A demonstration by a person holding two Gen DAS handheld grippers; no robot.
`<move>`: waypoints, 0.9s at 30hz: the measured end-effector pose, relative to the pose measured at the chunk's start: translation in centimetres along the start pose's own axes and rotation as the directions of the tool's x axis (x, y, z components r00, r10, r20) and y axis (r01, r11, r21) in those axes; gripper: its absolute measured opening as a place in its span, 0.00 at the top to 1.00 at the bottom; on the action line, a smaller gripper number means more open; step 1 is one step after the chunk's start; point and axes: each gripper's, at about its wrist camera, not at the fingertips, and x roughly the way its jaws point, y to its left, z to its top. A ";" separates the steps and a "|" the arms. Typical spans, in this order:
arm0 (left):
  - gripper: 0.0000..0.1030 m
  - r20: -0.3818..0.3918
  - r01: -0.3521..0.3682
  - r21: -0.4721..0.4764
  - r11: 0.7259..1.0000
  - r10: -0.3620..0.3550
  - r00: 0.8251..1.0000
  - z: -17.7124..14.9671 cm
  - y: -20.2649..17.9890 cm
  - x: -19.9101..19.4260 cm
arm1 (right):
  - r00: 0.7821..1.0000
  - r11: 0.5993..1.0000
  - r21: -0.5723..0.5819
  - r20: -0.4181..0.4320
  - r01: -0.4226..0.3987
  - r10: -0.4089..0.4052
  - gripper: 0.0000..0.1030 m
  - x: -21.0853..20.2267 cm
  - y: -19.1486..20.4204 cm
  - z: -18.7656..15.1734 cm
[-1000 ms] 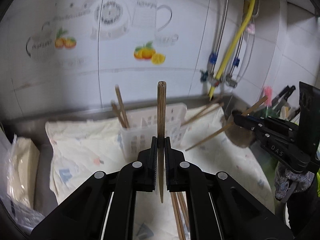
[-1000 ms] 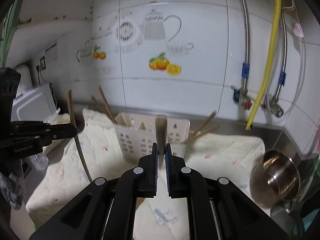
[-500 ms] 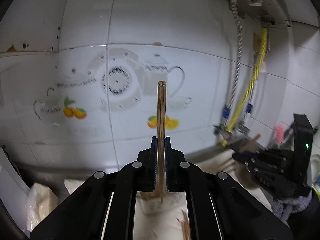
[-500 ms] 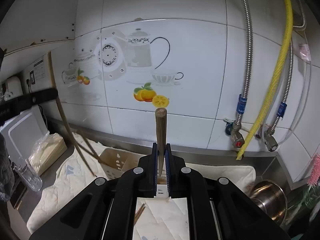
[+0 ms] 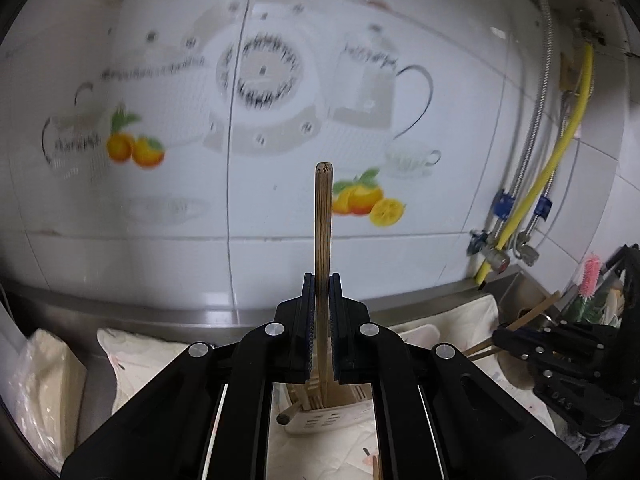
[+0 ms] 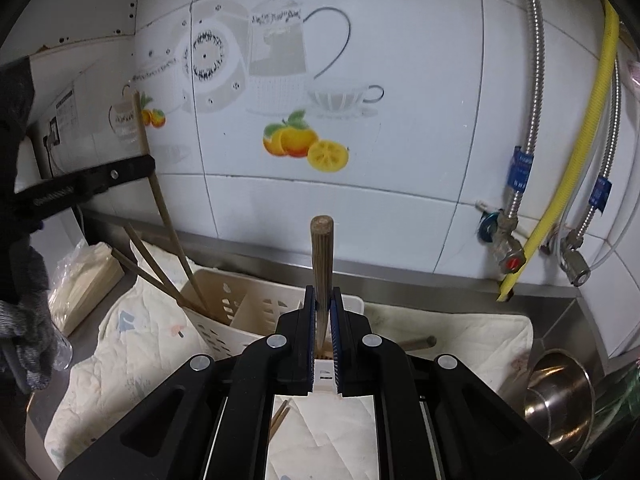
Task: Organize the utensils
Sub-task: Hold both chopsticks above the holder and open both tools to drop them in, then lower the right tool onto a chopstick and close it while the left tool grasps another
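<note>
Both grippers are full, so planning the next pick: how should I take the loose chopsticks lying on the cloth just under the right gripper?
Grip the loose chopsticks near their upper ends, coming down from above with the jaws across the shafts. They lie flat and close together on the cloth, slanted, so a side approach would likely only push them. Their lower ends are hidden behind the right gripper.

Likely home kitchen: teapot-and-fruit wall tiles (image 6: 296,92), steel counter (image 6: 440,280), utensil basket (image 6: 240,312), pot (image 6: 560,396).

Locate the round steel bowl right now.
The round steel bowl sits at the lower right of the right wrist view, on the steel counter just right of the cream quilted cloth, below the yellow hose.
</note>
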 end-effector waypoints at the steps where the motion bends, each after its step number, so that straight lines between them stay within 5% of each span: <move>1: 0.95 -0.008 0.006 -0.004 1.000 -0.006 1.000 -0.2 0.2 0.3 | 1.000 1.000 -0.001 -0.004 0.003 -0.003 0.93 0.2 0.0 -0.1; 10: 0.91 -0.057 0.029 -0.017 0.999 -0.030 0.998 -1.5 0.8 0.9 | 1.000 1.000 0.018 -0.013 0.012 -0.011 0.93 0.5 -0.3 -1.0; 12: 0.84 -0.043 0.030 -0.010 1.000 -0.030 0.999 -1.4 0.7 0.2 | 1.000 0.999 0.026 0.003 0.022 -0.022 0.92 -0.2 -0.5 -1.0; 15: 0.62 -0.019 0.029 -0.003 1.000 -0.029 0.999 -1.6 0.6 -1.4 | 0.999 0.999 0.034 0.032 0.032 -0.033 0.90 -1.6 -0.6 -1.3; 19: 0.55 0.005 0.031 0.004 1.000 -0.031 0.999 -2.3 0.9 -3.8 | 0.996 0.998 0.030 0.070 0.051 -0.054 0.84 -3.9 -0.1 -2.5; 21: 0.41 0.010 0.028 -0.011 1.000 -0.028 1.000 -3.0 1.2 -4.9 | 0.997 0.999 0.027 0.069 0.038 -0.040 0.84 -4.8 0.6 -3.8; 27: 0.31 -0.019 0.020 -0.047 0.999 -0.020 1.000 -6.6 2.4 -7.2 | 1.000 1.000 0.012 -0.027 -0.015 0.016 0.83 -4.4 3.7 -10.3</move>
